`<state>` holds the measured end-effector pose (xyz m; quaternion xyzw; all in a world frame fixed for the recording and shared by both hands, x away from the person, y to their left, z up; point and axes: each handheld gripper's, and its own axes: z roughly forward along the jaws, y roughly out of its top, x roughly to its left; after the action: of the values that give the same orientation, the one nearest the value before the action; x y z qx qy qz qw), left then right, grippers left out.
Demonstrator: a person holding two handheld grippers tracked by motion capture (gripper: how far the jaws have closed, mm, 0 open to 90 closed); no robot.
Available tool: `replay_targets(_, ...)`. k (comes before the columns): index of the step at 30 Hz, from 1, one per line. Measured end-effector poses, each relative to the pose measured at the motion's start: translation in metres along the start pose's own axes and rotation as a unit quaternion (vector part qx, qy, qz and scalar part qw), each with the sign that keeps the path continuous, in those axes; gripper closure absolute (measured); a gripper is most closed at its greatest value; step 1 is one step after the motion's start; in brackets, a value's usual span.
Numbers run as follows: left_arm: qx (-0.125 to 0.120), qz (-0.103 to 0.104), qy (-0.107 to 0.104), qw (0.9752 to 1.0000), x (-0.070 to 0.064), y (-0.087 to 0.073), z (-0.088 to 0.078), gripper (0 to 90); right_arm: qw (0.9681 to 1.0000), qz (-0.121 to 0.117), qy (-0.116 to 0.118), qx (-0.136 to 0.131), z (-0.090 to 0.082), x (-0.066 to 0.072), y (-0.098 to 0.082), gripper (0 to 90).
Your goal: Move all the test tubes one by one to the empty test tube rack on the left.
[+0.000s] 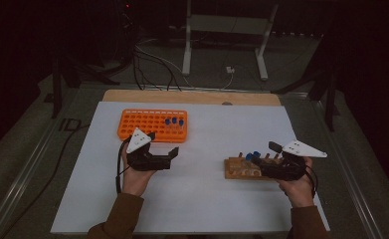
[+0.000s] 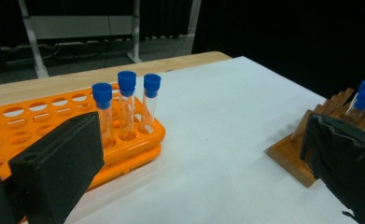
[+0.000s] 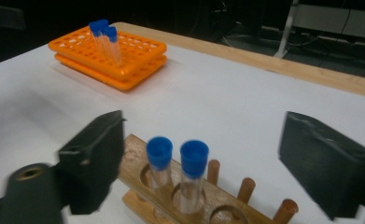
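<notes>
Tubes (image 3: 178, 175) with blue caps, two of them, are standing upright in the wooden rack (image 1: 242, 168), and they're sitting right between the right gripper's (image 3: 217, 158) jaws, which are spread apart and not touching them, so nothing's pinched. Going left to right on the white mat (image 1: 207, 199): the left gripper (image 1: 163, 148) is hovering just in front of the orange rack (image 1: 152, 124), jaws wide apart with nothing between them. Three more capped tubes (image 2: 126, 105) are standing at that rack's right end. Then there's a bare stretch of mat before the wooden rack, whose pegs (image 3: 245, 189) are poking up right beside the two tubes.
</notes>
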<state>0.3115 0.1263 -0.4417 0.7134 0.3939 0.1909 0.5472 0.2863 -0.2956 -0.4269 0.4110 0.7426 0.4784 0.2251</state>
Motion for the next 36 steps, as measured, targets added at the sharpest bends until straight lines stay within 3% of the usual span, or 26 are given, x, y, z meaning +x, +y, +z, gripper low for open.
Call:
replay_targets(7,-0.007,0.002,-0.002,1.0,-0.003,0.002,-0.004,0.4,0.9997,-0.014,0.008,0.018,0.002,-0.004,-0.009,42.2)
replay_targets(14,-0.01,0.002,-0.005,0.9999,-0.006,0.002,-0.005,0.4,0.9986,-0.03,0.018,0.039,0.008,-0.004,-0.015,59.9)
replay_targets(23,-0.016,0.003,-0.007,0.9998,-0.009,0.004,-0.007,0.4,0.9977,-0.033,0.025,0.055,0.017,-0.002,-0.02,69.8)
replay_targets(36,-0.019,0.004,-0.01,0.9998,-0.011,0.005,-0.009,0.4,0.997,-0.037,0.025,0.063,0.021,0.0,-0.022,74.6)
